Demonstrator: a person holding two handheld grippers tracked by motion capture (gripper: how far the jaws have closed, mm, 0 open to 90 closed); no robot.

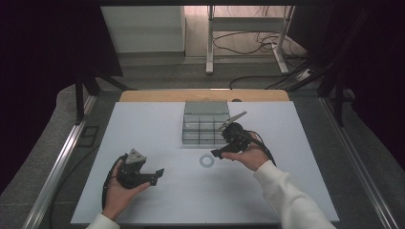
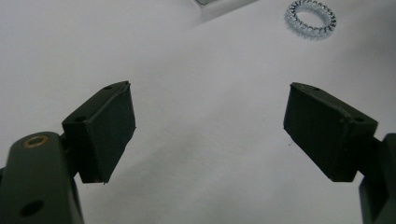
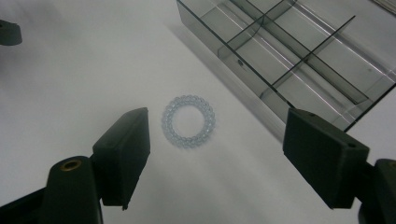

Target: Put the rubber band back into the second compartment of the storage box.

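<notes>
**Right gripper poised above the beaded ring, jaws wide**

While the left gripper (image 1: 155,174) sits low at the near left of the white table (image 1: 157,138), all the action is on the other side. The right gripper (image 1: 216,153), held in the person's right hand (image 1: 248,155), points down and leftward at the beaded ring (image 1: 207,161), a small clear coil lying flat on the table just in front of the divided tray (image 1: 206,123).

From the right gripper view, the ring (image 3: 188,121) lies on the bare surface ahead of the jaws, closer to the left pad than to the right one. Those jaws are spread wide, with nothing between them but table. No contact with the ring: it rests apart from both pads. The smoky, see-through tray (image 3: 289,56) runs along the upper right of that view, its compartments showing bare floors, its near wall a short way from the ring.

Over to the left gripper view: jaws spread there too, gaping over plain white table and gripping nothing. The ring (image 2: 311,19) shows far off at the top right, well apart from that gripper, with a corner of the tray (image 2: 210,3) just peeking in at the top edge.

Back in the high view, the left hand (image 1: 119,191) cradles its gripper near the table's front edge, well apart from ring and tray. A white sleeve (image 1: 286,200) runs in from the bottom right.
</notes>
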